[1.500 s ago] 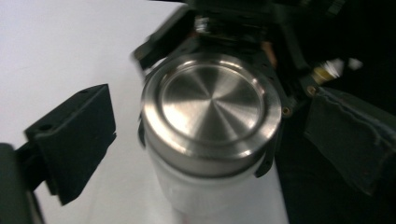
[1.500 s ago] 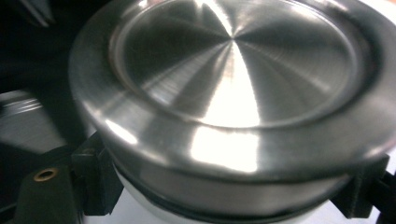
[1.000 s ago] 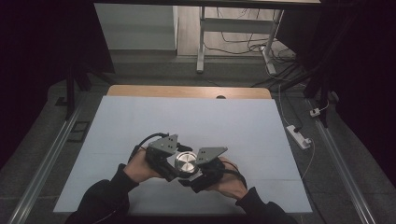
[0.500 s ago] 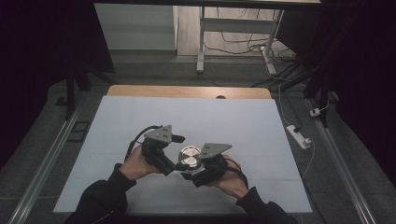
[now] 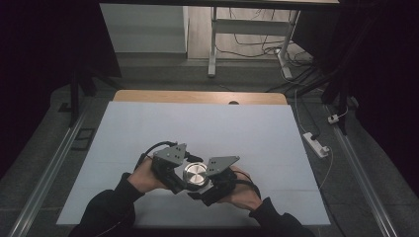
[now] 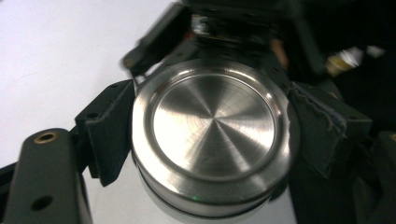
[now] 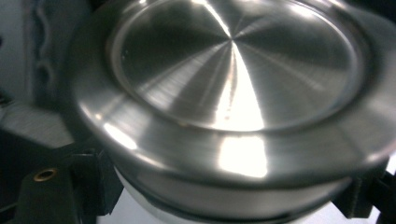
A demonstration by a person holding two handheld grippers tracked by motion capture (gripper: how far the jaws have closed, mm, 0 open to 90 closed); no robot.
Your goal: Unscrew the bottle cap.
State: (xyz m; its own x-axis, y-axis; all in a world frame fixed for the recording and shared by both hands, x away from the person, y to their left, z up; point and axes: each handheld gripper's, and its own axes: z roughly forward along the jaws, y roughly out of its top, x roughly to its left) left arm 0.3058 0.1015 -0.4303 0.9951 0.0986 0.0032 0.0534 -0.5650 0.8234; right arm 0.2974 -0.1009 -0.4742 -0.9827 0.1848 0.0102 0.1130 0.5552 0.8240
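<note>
1. Steel lid [image 6: 212, 142] on a round container sits between the left gripper [image 6: 205, 140] fingers [image 6: 105, 135], which have just closed and press its rim on both sides.
2. Right gripper [image 5: 210, 185] clamps the container's body below the lid.
3. White table [image 5: 247, 128] stretches beyond.

One round steel lid [image 5: 195, 174] on one white-bodied container (the body peeks out below the lid in the left gripper view), two grippers, the left gripper [image 5: 179, 174] and the right gripper [image 5: 210, 180], each with one grey three-cornered plate, two hands, one table [image 5: 257, 133], one white power strip [image 5: 316, 144] on the floor beside it
</note>
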